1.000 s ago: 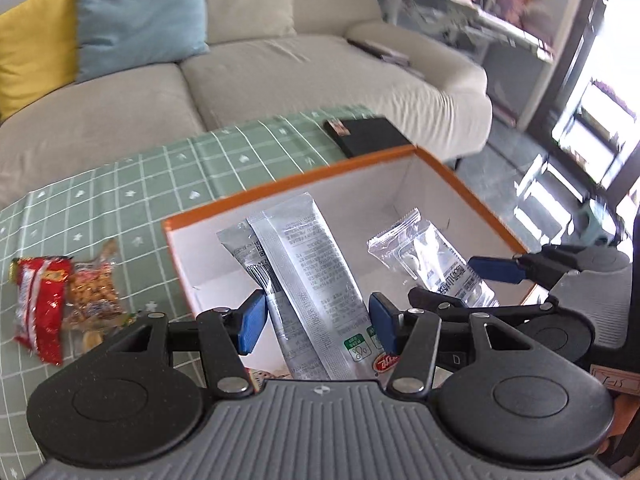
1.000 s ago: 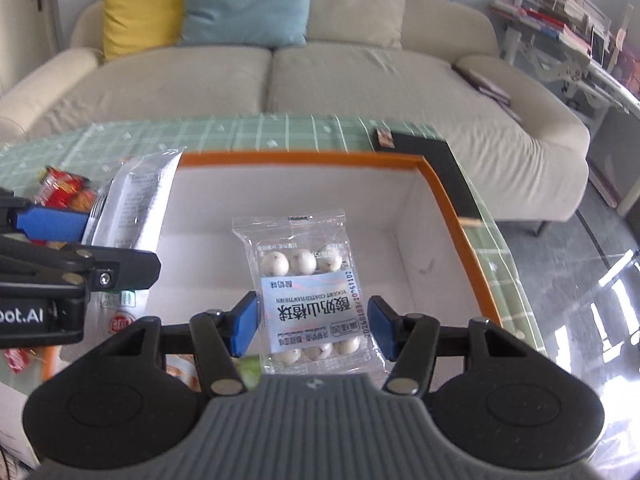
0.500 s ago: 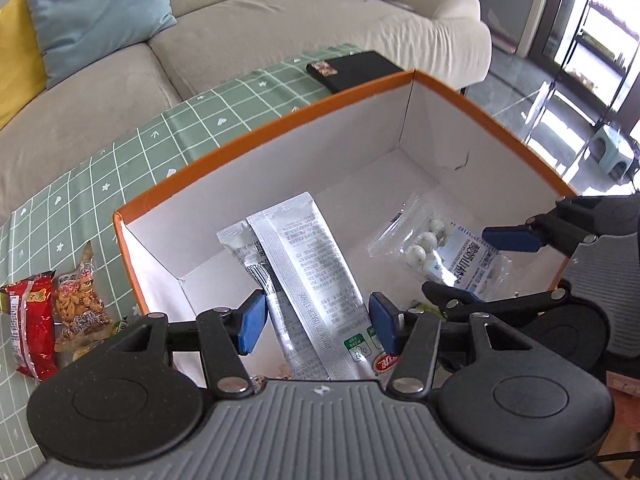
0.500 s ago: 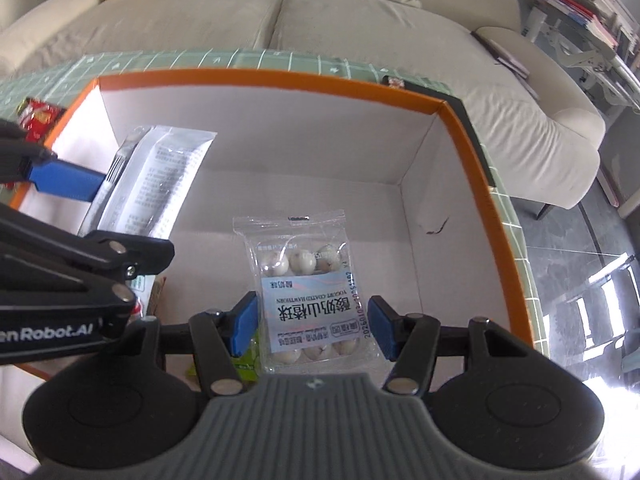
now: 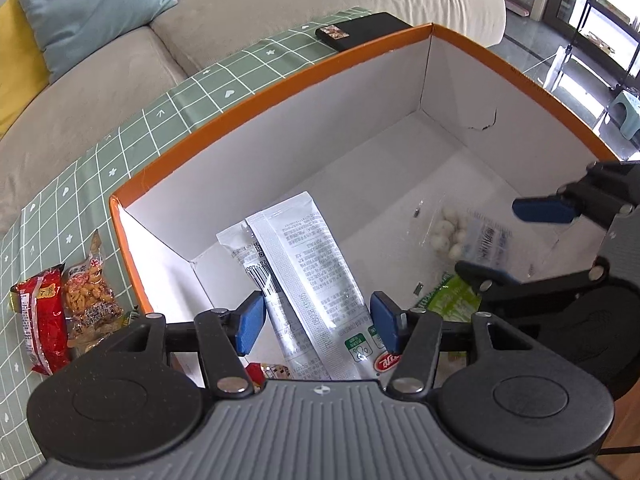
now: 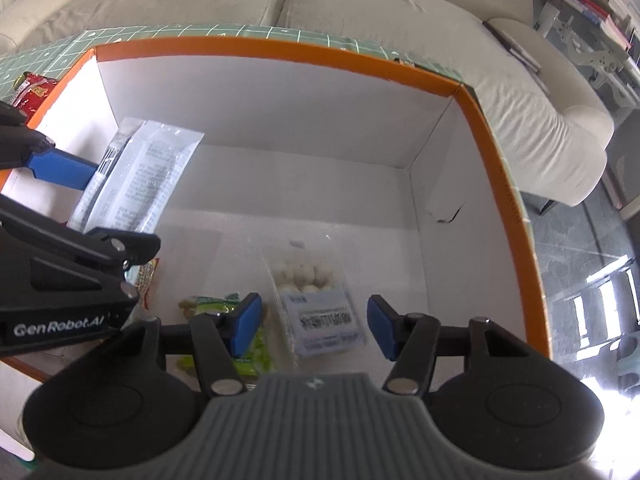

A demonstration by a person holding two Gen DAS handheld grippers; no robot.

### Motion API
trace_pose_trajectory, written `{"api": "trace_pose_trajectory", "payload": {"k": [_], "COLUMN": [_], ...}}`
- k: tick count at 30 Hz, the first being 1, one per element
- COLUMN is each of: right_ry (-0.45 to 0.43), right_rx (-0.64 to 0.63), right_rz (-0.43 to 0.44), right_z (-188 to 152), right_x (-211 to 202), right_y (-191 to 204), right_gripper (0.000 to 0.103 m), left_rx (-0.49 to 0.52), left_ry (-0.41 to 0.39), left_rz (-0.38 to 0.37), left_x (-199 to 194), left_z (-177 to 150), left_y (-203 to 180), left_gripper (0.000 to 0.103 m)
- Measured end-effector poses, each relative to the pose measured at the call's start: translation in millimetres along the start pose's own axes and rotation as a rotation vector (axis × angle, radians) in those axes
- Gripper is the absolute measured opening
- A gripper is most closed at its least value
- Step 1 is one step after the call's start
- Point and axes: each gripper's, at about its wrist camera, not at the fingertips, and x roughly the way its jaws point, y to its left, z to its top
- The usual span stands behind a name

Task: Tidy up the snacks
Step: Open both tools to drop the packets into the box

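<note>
Behind the table you face a wide beige sofa that runs along its far edge. A teal cushion leans on the backrest, with a yellow cushion just beside it at the left. The table itself wears a green cloth with a white grid and small white marks. Past the table's right edge the floor is dark, glossy tile that throws back bright daylight from the tall glazed doors. A small pale-green stool stands on that floor. Beyond the sofa's right arm, a white rack holds stacked books and papers.
</note>
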Motion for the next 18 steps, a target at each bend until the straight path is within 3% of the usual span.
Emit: {"api": "trace_pose_trajectory", "payload": {"k": [12, 18], "right_ry": [-0.033, -0.069], "right_rx": [-0.008, 0.018], "right_rz": [-0.046, -0.064], "right_z": [3, 1], "right_x": [-17, -33], "right_y": [-2, -5], "right_gripper": [0.062, 0.065], "left_rx": [-0.015, -0.042], "left_ry": [-0.04, -0.1], "left_rz": [-0.01, -0.033], "left_x": [-15, -42], "left_z": [-2, -6], "left_y": [4, 10], "left_gripper": [0.08, 0.08]}}
